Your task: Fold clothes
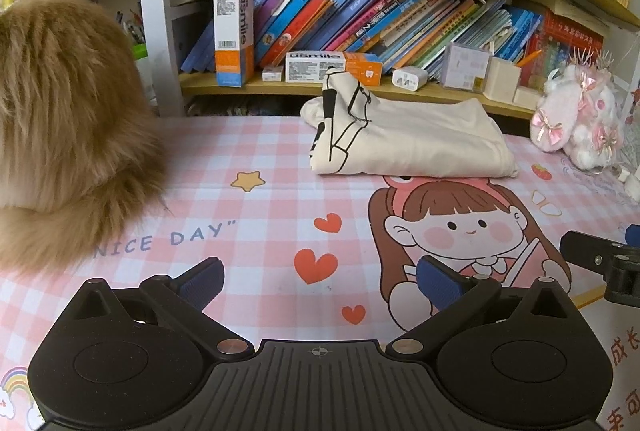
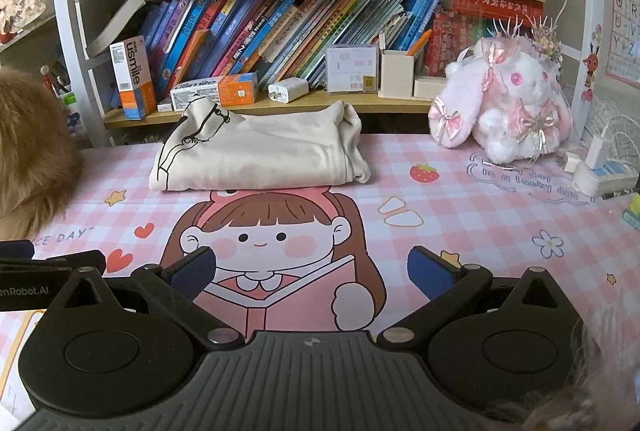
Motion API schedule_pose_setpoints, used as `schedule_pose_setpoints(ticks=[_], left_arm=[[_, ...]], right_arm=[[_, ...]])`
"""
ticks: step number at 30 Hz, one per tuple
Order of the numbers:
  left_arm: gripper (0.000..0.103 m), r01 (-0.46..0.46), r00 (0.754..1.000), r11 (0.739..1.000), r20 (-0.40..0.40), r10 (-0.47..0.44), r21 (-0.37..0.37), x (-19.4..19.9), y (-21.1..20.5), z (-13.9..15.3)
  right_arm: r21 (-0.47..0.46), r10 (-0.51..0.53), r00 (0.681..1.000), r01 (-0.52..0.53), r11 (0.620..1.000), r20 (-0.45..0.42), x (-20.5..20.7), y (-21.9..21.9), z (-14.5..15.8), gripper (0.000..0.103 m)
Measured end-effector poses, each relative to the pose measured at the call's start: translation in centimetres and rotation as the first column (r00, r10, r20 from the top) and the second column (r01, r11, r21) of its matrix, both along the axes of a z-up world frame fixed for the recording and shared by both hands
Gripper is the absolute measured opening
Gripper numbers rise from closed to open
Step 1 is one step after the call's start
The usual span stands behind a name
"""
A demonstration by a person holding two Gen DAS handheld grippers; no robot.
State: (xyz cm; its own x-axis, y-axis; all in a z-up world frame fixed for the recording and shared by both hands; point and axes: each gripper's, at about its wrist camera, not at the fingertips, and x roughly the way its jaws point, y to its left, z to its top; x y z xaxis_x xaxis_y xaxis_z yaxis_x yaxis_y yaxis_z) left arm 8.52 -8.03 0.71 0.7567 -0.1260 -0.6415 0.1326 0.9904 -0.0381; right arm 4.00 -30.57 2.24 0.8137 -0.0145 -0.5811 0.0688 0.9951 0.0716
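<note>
Cream garment (image 2: 256,155) looks folded already, lying at 12 o'clock on the counter (image 2: 460,227). Left tongs (image 1: 318,283) and right tongs (image 2: 312,273) both spread apart, empty, well short of it. Next: probably final tidy or done.

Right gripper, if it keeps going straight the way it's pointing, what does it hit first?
Most likely the folded cream garment. The open right gripper points at it over bare pink desk mat, nothing between, though depth is unclear.

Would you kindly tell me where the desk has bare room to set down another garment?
Free: the mat between the folded cream garment and both open hand-held grippers. Crowded: the back right by the plush rabbit and power strip; brown fur fills the left.
</note>
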Motion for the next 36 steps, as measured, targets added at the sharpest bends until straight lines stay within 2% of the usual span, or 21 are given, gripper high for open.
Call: schedule_pose_setpoints(ticks=[14, 36], left_arm=[[0.103, 0.018, 1.000, 1.000, -0.023, -0.018, 0.000, 0.2, 0.1, -0.1], [0.103, 0.052, 0.999, 0.999, -0.015, -0.052, -0.007, -0.1, 0.4, 0.0]], right_arm=[[-0.007, 0.000, 1.000, 0.000, 1.000, -0.012, 0.1, 0.4, 0.0, 0.103], [-0.011, -0.011, 1.000, 0.011, 1.000, -0.006, -0.3, 1.4, 0.5, 0.103]])
